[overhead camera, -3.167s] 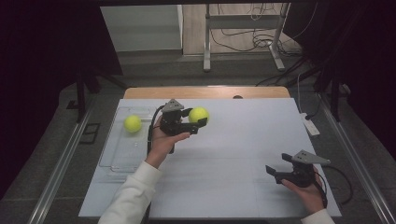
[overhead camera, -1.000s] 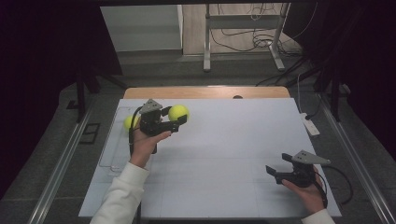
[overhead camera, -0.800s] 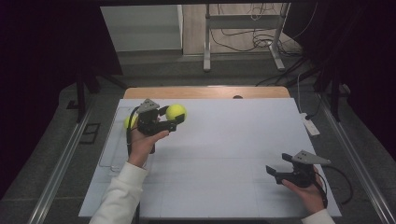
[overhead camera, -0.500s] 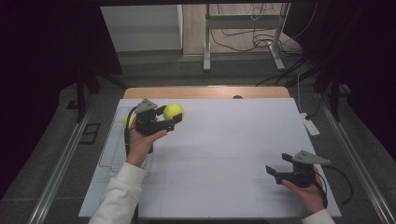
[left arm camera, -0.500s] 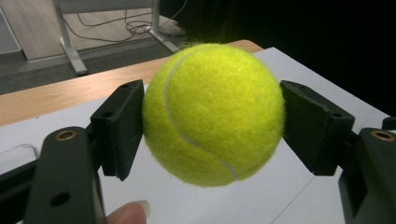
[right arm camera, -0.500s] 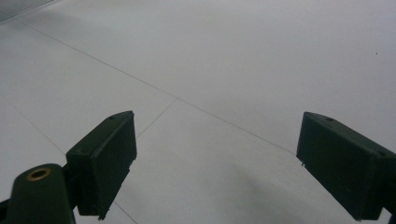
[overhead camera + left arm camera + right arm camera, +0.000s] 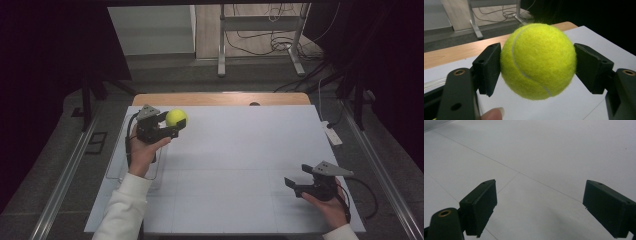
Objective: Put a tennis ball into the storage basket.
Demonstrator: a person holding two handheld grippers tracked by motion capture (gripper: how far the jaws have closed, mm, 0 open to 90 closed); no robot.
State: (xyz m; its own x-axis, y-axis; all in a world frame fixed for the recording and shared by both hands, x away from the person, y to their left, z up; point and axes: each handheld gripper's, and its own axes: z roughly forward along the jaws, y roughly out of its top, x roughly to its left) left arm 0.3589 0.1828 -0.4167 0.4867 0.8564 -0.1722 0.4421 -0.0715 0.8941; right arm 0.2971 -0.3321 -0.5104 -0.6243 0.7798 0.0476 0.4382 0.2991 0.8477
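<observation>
**Q:** Holding what, and where?

**A:** The left gripper (image 7: 176, 126) has its two black jaws clamped on a fuzzy yellow-green tennis ball (image 7: 176, 117), one pad on each side of it. In the left gripper view the ball (image 7: 538, 61) sits squarely between the pads, with a fingertip of the person's hand at the bottom edge. The ball is carried in the air above the white table sheet (image 7: 240, 165), over the sheet's far left part.

**Q:** What lies near the ball?

**A:** A shallow clear plastic tray (image 7: 117, 165) lies on the sheet's left edge, nearer the person than the ball and a little to its left. The holding hand (image 7: 142, 152) hangs over the tray's far end.

**Q:** And the other gripper?

**A:** The right gripper (image 7: 295, 184) rests low over the sheet's near right corner, well apart from the ball. Its jaws stand wide with nothing between them; the right gripper view looks past them onto bare white sheet (image 7: 544, 157).

**Q:** What does the next move turn on?

**A:** Likely this: the tray lies behind and below the ball, towards the person. A round ball has no long axis, so only the left hand's path back and down matters.
</observation>
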